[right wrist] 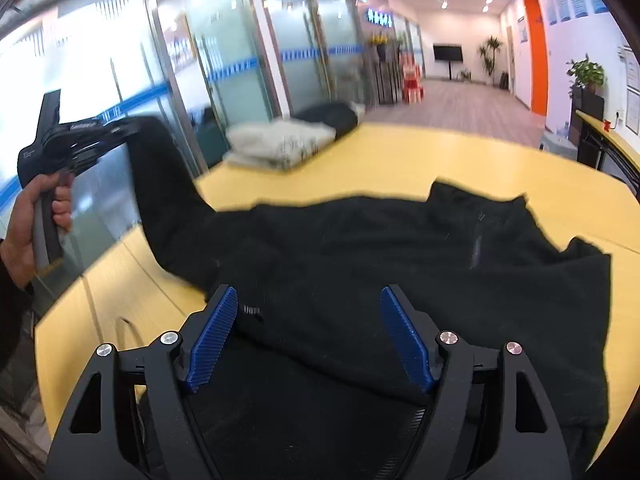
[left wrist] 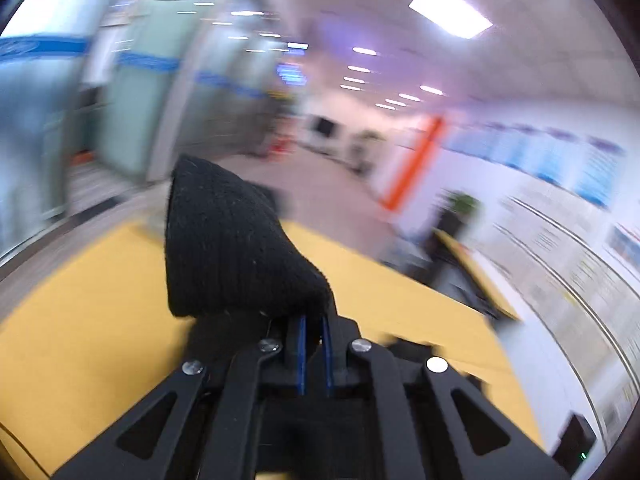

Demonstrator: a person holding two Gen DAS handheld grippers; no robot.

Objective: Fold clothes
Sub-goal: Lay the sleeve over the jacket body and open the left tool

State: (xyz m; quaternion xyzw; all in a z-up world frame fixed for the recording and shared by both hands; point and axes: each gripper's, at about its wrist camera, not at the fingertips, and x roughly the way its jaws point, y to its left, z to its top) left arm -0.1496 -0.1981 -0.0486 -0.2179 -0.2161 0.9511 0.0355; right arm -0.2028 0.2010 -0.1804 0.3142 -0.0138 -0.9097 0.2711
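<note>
A black knit sweater (right wrist: 380, 256) lies spread on the yellow table (right wrist: 460, 156). My left gripper (left wrist: 314, 320) is shut on the ribbed cuff of its black sleeve (left wrist: 228, 244), which covers the fingertips. In the right wrist view the left gripper (right wrist: 116, 130) holds that sleeve (right wrist: 160, 184) lifted high above the table's left edge. My right gripper (right wrist: 306, 300) is open with blue pads (right wrist: 212, 336) apart, hovering just over the sweater's near hem, holding nothing.
A pile of folded light and dark clothes (right wrist: 288, 136) sits at the table's far left corner. Glass partitions (right wrist: 240, 52) stand to the left. A second yellow table (right wrist: 608, 136) and a plant (right wrist: 586, 72) are at the right.
</note>
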